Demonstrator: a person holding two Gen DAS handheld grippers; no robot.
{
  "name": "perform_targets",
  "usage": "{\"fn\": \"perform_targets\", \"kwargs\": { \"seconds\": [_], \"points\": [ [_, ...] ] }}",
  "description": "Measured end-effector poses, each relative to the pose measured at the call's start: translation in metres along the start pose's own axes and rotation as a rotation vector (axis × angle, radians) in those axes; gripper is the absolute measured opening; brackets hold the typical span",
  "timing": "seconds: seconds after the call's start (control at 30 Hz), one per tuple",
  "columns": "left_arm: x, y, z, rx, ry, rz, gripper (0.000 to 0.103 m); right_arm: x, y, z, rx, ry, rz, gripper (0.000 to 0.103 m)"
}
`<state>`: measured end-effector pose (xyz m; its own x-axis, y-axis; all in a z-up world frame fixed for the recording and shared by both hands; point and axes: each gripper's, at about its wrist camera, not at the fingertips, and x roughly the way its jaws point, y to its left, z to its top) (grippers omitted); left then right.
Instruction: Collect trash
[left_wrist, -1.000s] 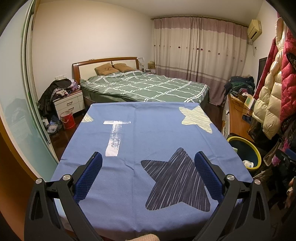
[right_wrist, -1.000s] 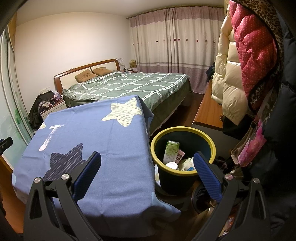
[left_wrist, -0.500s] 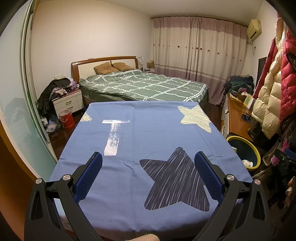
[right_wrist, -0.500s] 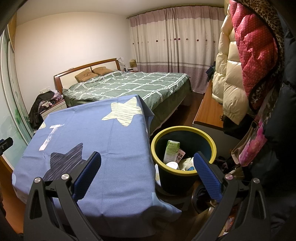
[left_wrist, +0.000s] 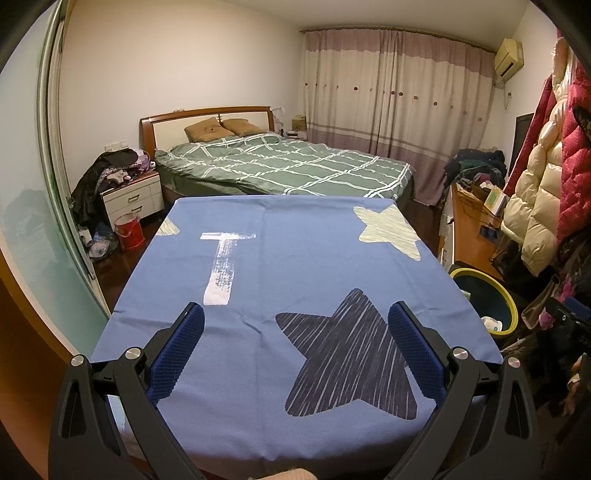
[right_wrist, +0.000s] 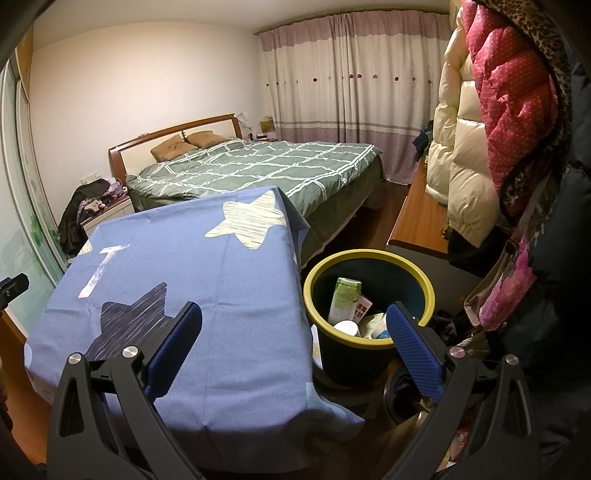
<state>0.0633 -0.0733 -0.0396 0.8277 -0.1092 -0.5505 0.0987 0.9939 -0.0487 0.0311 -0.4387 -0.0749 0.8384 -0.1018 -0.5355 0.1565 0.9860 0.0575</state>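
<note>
1. Hovering over the near edge of the blue star tablecloth (left_wrist: 295, 258), the left gripper (left_wrist: 295, 354) has its jaws spread wide with nothing between them.
2. The right gripper (right_wrist: 295, 347) hangs equally wide apart and empty, straddling the cloth's right edge and the yellow-rimmed bin (right_wrist: 369, 258) just beside the table.
3. Trash sits inside that bin: a green carton (right_wrist: 343, 299), a white lid (right_wrist: 347, 328) and other packaging.
4. No litter shows on the cloth, so collecting looks essentially finished.
5. Both grippers point forward, tilted slightly downward.
</note>
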Motion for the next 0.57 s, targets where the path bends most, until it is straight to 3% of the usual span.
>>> {"fn": "perform_targets", "kwargs": {
  "seconds": [0.13,0.3,0.43,0.57],
  "points": [
    [0.001,0.0,0.0,0.02,-0.016,0.013,0.098,0.0,0.003,-0.001,0.002,0.005,0.002,0.095],
    [0.014,0.004,0.002,0.015,0.019,0.005,0.098,0.008,0.006,0.0,-0.001,0.022,0.011,0.095],
    [0.053,0.02,0.01,-0.005,0.091,0.005,0.098,0.028,0.017,0.008,-0.029,0.053,0.027,0.096],
    [0.11,0.045,0.019,0.0,0.138,0.082,0.098,0.093,0.048,0.026,-0.048,0.13,0.113,0.096]
  ]
}}
